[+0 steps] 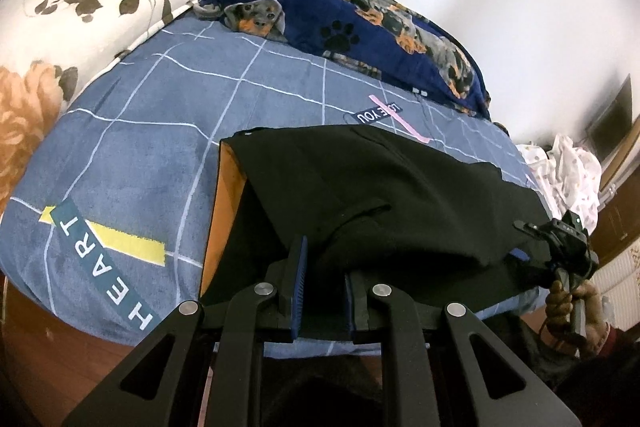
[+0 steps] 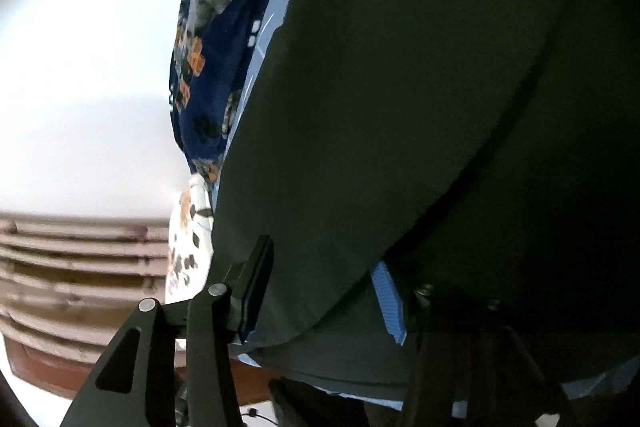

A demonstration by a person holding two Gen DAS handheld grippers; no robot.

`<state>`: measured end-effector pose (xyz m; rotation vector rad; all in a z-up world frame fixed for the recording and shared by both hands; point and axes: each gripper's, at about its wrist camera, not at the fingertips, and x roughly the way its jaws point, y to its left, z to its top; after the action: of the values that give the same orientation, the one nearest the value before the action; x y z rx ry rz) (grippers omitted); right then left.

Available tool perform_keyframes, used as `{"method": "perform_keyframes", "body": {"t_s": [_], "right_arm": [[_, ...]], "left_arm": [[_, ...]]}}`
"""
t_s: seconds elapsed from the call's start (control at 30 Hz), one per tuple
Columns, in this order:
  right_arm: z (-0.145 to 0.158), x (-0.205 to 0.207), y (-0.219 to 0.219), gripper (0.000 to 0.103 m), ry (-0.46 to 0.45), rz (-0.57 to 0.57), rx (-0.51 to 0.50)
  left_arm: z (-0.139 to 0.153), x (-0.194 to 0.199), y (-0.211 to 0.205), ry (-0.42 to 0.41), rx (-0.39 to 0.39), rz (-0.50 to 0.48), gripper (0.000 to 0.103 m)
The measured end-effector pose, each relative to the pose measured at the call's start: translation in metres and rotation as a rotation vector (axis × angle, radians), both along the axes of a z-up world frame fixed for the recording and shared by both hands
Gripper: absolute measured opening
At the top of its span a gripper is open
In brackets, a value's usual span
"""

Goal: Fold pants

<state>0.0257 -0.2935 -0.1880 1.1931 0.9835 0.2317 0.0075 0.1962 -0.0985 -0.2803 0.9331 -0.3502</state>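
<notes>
The left gripper (image 1: 325,275) has its blue-padded jaws parted, with a raised fold of the black pants (image 1: 360,179) lying across the right-hand pad; the left pad stands free of the cloth, so the jaws are not closed on it. The right gripper (image 2: 320,291) also has its jaws spread apart, and the pants (image 2: 420,87) drape between and over them, covering much of the right-hand blue pad; whether either pad presses the cloth cannot be told. In the left wrist view the right gripper (image 1: 520,255) sits at the far right end of the garment, held in the person's hand (image 1: 572,307).

Ahead of the left gripper the pants spread flat on the blue checked bedsheet (image 1: 160,131), an orange lining (image 1: 224,211) showing at their left edge. Beyond them lies a navy dog-print blanket (image 1: 360,23), and further left a floral quilt (image 1: 80,7). To the right, past the bed's end, a pale spotted cloth (image 1: 568,171) is heaped.
</notes>
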Motion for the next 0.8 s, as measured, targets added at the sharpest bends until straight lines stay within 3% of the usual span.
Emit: {"method": "perform_keyframes", "body": {"t_s": [0.07,0.13,0.37,0.5,0.6,0.8], "right_arm": [[-0.006,0.004,0.003,0.007,0.028,0.031,-0.019],[-0.011,-0.002,-0.001,0.005,0.043,0.021,0.011],[0.015,-0.031,0.014,0.005,0.028,0.106,-0.084],[-0.004,-0.036,0.019,0.004,0.087,0.121,-0.082],[-0.004,-0.033,0.021,0.004,0.082,0.121,-0.086],[-0.002,-0.031,0.027,0.005,0.077,0.112,-0.071]], "left_arm": [[-0.002,0.001,0.001,0.005,0.002,0.003,0.016],[-0.003,0.000,0.002,0.009,0.008,0.002,0.016],[-0.011,-0.005,0.012,0.023,0.073,0.021,0.019],[-0.023,-0.009,0.017,0.054,0.106,0.048,0.023],[-0.033,-0.011,0.024,0.090,0.170,0.095,0.026],[-0.024,-0.017,0.055,0.078,0.142,0.237,0.026]]}}
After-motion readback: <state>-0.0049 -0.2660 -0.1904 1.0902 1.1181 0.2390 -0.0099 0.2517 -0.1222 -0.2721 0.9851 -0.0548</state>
